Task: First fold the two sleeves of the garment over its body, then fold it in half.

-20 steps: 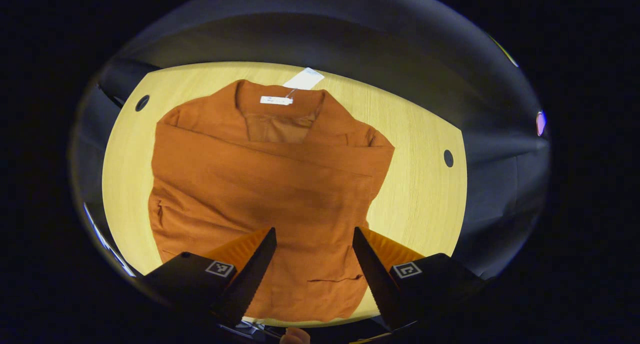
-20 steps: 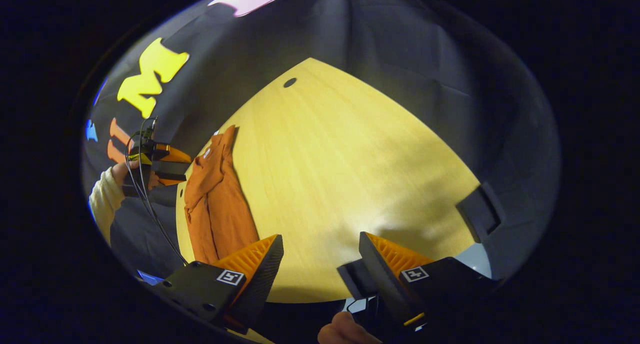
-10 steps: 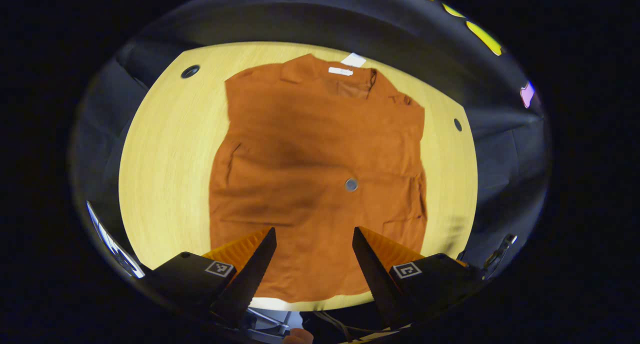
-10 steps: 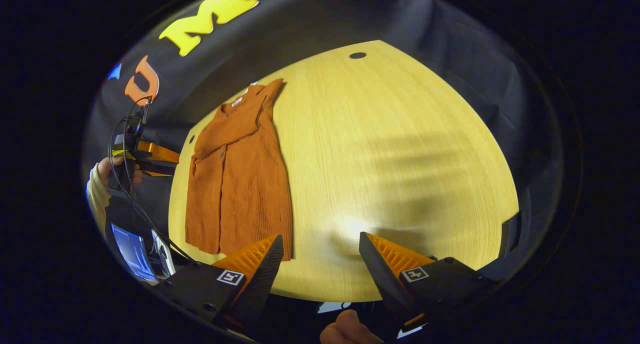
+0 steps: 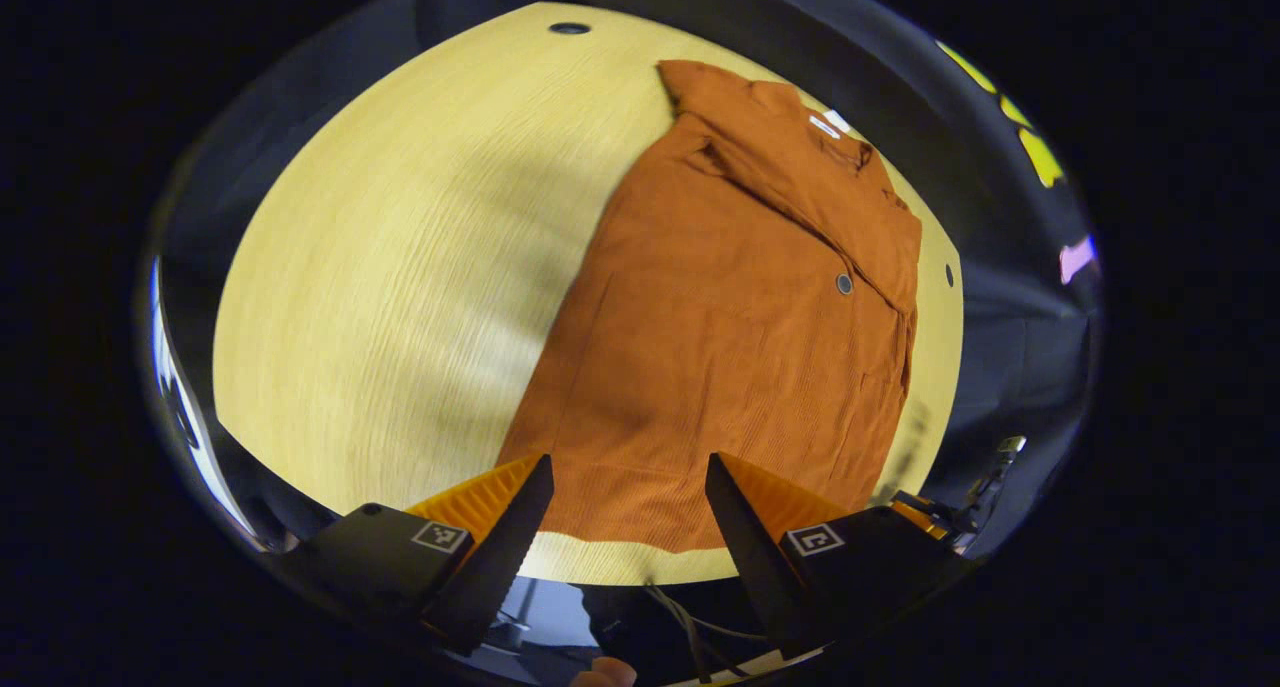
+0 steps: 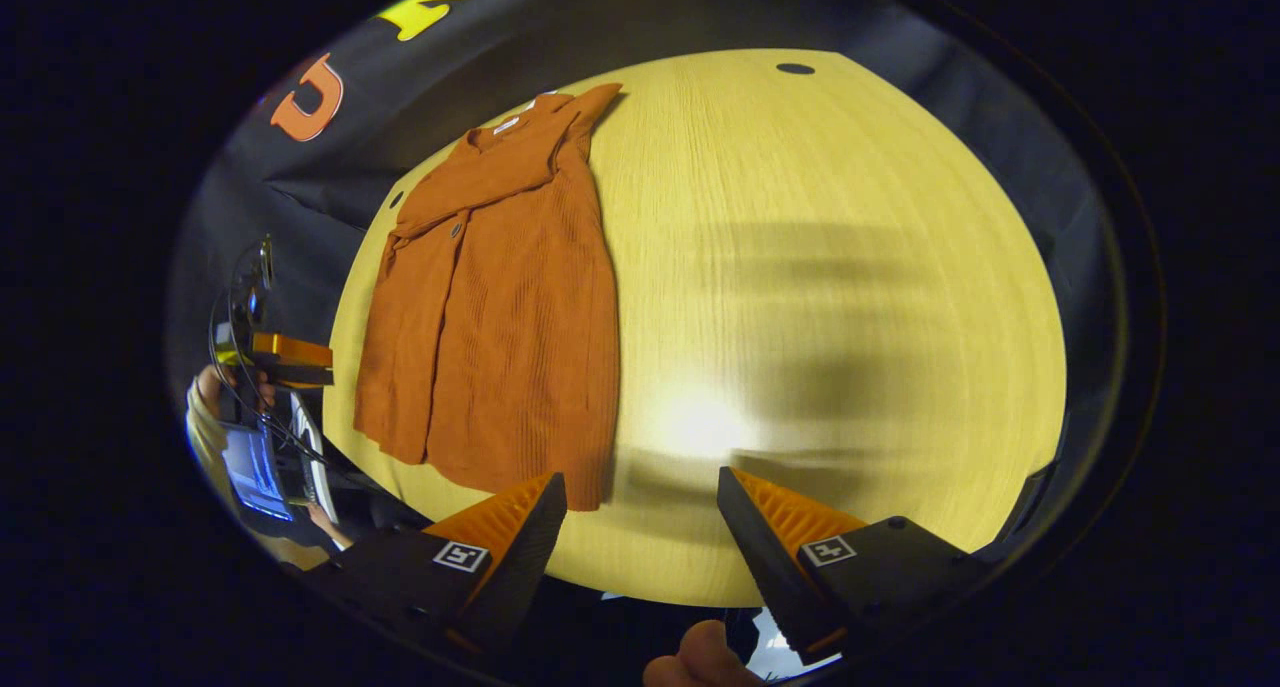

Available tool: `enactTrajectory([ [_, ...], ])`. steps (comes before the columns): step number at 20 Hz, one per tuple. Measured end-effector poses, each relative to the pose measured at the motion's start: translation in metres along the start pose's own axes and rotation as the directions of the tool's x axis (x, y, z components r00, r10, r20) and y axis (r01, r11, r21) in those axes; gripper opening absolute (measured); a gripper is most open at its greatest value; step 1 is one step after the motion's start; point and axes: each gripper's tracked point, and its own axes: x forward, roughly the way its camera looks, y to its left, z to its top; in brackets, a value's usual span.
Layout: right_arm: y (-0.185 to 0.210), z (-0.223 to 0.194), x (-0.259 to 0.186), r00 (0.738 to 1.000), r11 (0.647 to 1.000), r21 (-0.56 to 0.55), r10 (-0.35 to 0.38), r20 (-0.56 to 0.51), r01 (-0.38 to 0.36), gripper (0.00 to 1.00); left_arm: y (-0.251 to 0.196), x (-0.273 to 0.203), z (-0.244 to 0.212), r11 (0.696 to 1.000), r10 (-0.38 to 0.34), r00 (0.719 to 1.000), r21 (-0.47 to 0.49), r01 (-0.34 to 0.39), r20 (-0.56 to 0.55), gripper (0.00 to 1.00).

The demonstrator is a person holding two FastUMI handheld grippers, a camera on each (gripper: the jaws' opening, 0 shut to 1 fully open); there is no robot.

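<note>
Left gripper view: garment [image 5: 740, 307] lies flat beyond the open, empty left gripper [image 5: 628, 507].

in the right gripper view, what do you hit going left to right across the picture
other gripper held in a hand → orange garment lying flat on the table → bare wooden tabletop → dark booth wall

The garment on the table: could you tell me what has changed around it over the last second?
Both cameras swung: the rust-orange garment slid from centre to the right in the left gripper view, and grew from a sliver to its full length in the right gripper view. The left gripper and right gripper stayed open, holding nothing. The garment lies flat on the wooden table as before.
</note>
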Motion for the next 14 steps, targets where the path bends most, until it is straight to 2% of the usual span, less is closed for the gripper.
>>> enactTrajectory([
  [2,-0.004,-0.001,0.005,1.000,1.000,0.023,-0.001,-0.020,0.001,0.97,0.025,0.001,-0.008,0.999,-0.020,1.000,-0.037,0.020,-0.006,0.99],
  [3,-0.005,0.000,0.006,1.000,1.000,0.031,-0.002,-0.025,0.003,0.94,0.033,-0.001,-0.010,0.999,-0.024,1.000,-0.038,0.024,-0.004,0.99],
  [4,-0.003,-0.002,0.008,0.999,0.999,0.032,0.004,-0.034,-0.003,0.97,0.041,-0.003,-0.013,0.999,-0.041,0.999,-0.037,0.041,-0.004,0.99],
  [5,0.000,-0.003,0.010,0.999,1.000,0.027,0.017,-0.048,-0.016,0.94,0.043,-0.004,-0.019,0.997,-0.063,0.998,-0.036,0.063,-0.021,0.99],
  [6,0.000,-0.005,0.013,0.998,1.000,0.019,0.020,-0.063,-0.019,0.97,0.046,-0.003,-0.025,0.997,-0.075,0.996,-0.035,0.073,-0.048,0.99],
  [9,0.005,-0.005,0.023,0.993,0.998,0.005,0.062,-0.104,-0.062,0.97,0.062,0.002,-0.033,0.997,-0.051,0.995,0.049,0.055,-0.089,0.99],
  [11,0.011,-0.004,0.027,0.986,0.995,0.010,0.095,-0.135,-0.095,0.96,0.071,0.007,-0.036,0.992,-0.061,0.991,0.105,0.073,-0.116,0.99],
  [14,0.018,0.001,0.031,0.979,0.993,0.003,0.118,-0.166,-0.119,0.96,0.073,0.006,-0.044,0.985,-0.101,0.980,0.120,0.123,-0.174,0.98],
])
